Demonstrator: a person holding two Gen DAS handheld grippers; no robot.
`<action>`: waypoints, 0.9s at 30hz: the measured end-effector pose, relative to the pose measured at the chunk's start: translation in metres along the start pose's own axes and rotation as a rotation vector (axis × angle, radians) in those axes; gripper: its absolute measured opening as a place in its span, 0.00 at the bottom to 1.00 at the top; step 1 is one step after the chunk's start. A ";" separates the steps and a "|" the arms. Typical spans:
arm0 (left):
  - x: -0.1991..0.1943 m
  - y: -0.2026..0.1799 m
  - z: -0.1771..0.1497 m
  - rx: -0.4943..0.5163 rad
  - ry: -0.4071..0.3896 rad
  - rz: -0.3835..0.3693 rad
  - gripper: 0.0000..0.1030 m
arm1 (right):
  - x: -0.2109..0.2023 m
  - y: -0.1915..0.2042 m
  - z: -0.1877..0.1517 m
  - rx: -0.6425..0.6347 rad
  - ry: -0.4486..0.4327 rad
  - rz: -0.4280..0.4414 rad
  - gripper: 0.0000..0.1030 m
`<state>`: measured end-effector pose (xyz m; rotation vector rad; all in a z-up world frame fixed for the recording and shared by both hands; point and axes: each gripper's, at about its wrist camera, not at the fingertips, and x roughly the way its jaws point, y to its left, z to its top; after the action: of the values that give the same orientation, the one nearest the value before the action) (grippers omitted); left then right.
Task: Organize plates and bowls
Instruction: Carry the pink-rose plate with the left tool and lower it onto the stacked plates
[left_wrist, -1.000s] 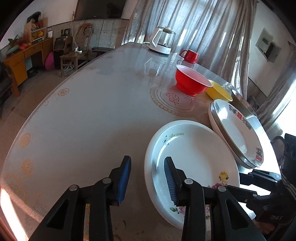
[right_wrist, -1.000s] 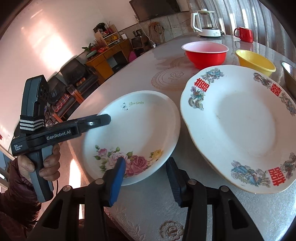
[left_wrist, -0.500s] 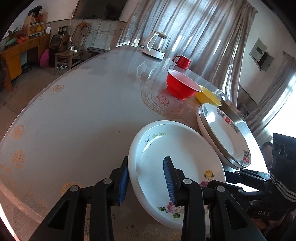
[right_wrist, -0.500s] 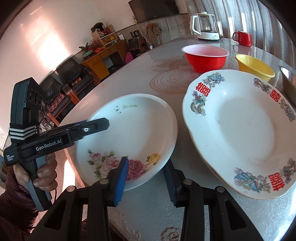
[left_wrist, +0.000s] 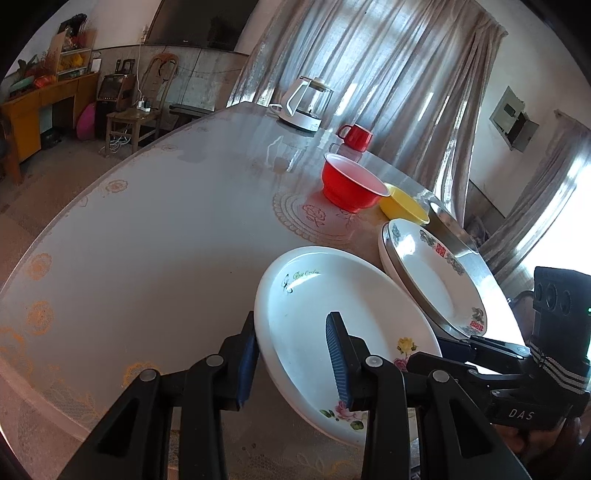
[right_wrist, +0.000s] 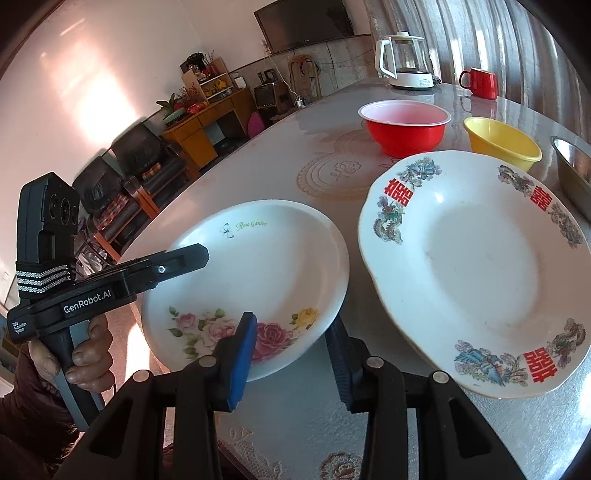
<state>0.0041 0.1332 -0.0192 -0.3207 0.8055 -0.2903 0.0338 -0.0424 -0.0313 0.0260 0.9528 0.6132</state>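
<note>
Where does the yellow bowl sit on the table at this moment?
In both wrist views the yellow bowl sits on the table's far right side, just right of the red bowl and directly behind the double-happiness plate.

Table's left half (left_wrist: 155, 236) lies free; bowls (left_wrist: 351, 184) crowd the far right

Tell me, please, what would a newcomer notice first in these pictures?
First, the rose plate at the table's near edge, its rim between the fingers of both the left gripper and the right gripper. Right of it lies the larger plate with red characters; behind that stand a red bowl and a yellow bowl.
</note>
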 end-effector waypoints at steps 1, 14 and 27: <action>-0.002 0.000 0.001 0.002 -0.008 -0.002 0.34 | -0.002 0.000 0.001 0.000 -0.004 0.003 0.37; -0.020 -0.014 0.012 0.044 -0.073 -0.006 0.34 | -0.022 0.000 0.004 0.008 -0.072 0.038 0.37; 0.005 -0.077 0.046 0.142 -0.082 -0.090 0.34 | -0.065 -0.038 0.000 0.106 -0.179 -0.035 0.37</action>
<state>0.0311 0.0693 0.0371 -0.2345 0.6872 -0.4142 0.0244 -0.1068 0.0072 0.1557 0.8097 0.5180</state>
